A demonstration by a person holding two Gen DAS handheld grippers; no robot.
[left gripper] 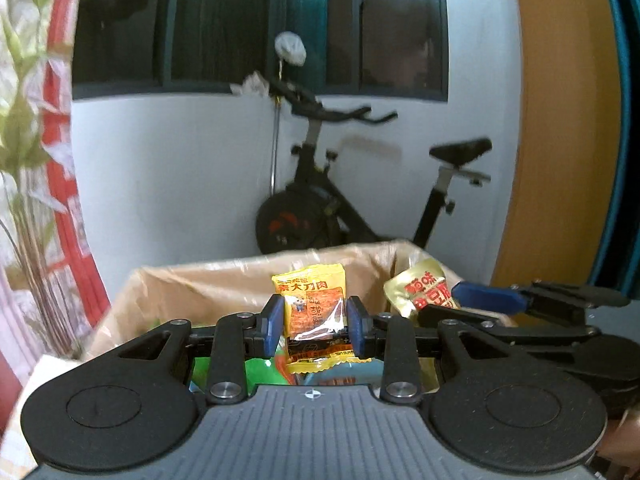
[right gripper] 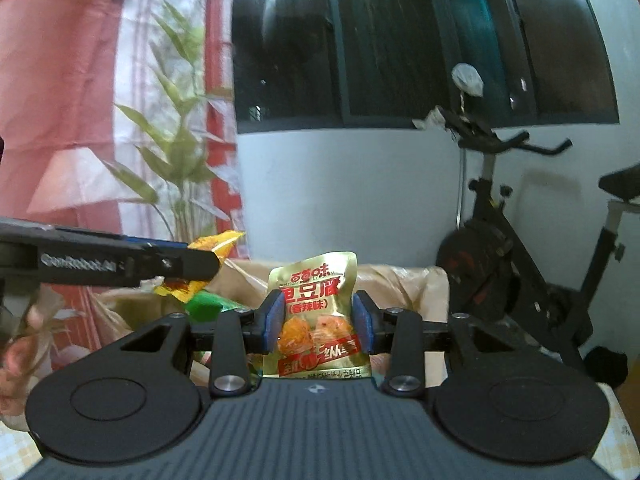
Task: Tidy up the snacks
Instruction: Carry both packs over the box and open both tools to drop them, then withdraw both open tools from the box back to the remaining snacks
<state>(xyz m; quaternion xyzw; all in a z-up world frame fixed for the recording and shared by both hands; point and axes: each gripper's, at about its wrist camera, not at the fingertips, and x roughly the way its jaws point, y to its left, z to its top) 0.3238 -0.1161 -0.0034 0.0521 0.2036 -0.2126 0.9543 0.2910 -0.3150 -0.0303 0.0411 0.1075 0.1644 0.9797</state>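
An exercise bike (left gripper: 360,200) stands behind the plastic-lined cardboard box (left gripper: 224,280) of snacks. Above the box, my left tool (left gripper: 316,326) clamps a yellow snack packet (left gripper: 314,312); my right tool (right gripper: 318,322) clamps a gold tofu packet (right gripper: 316,312).

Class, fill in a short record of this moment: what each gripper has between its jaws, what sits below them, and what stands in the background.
left gripper: jaws shut on a yellow snack packet
right gripper: jaws shut on a gold tofu snack pouch
below: cardboard box lined with clear plastic, more snacks inside
background: black exercise bike against a white wall under a dark window
far left: floral curtain
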